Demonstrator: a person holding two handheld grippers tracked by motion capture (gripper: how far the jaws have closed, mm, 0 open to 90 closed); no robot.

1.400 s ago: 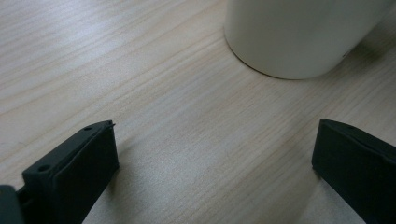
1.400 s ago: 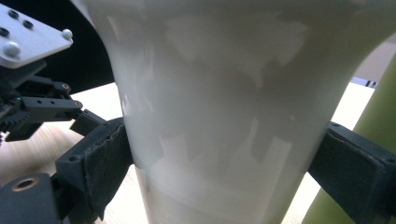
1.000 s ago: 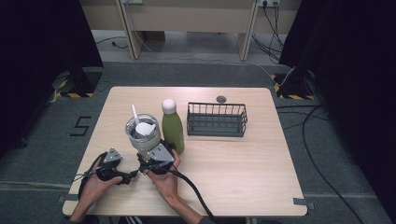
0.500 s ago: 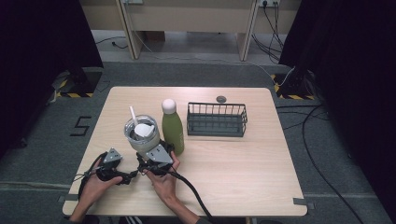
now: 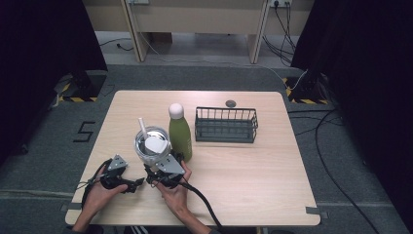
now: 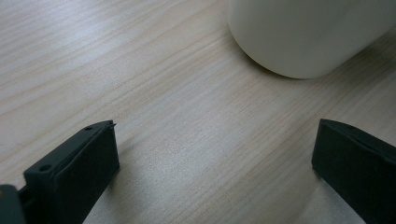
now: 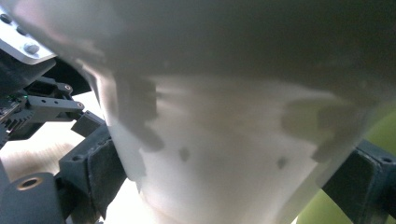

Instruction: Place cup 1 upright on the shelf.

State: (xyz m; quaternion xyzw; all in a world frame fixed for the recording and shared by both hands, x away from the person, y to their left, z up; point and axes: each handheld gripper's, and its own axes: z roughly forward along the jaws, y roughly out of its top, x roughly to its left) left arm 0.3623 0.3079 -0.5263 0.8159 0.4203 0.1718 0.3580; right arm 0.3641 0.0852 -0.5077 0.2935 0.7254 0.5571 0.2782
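- The pale wooden table is seen from above with a wire basket toward its far side, a green bottle with a white cap near the middle, and a clear cup with a lid and straw just beside the bottle on its left; a small dark disc lies by the far edge.
- The step in hand is judged to be the gripping of the cup, which stands at the near-left part of the table, in front of the person's hands.
- The right gripper is set around the cup's lower body; its jaws have just been closing, and in the right gripper view the cup is bracketed by both pads, apparently touching its sides.
- The left gripper is held low over the table with its jaws spread wide and nothing between them, the cup's white base lying just ahead.
- A firm, level grip is called for next, so the cup can be lifted without tipping or knocking the bottle.
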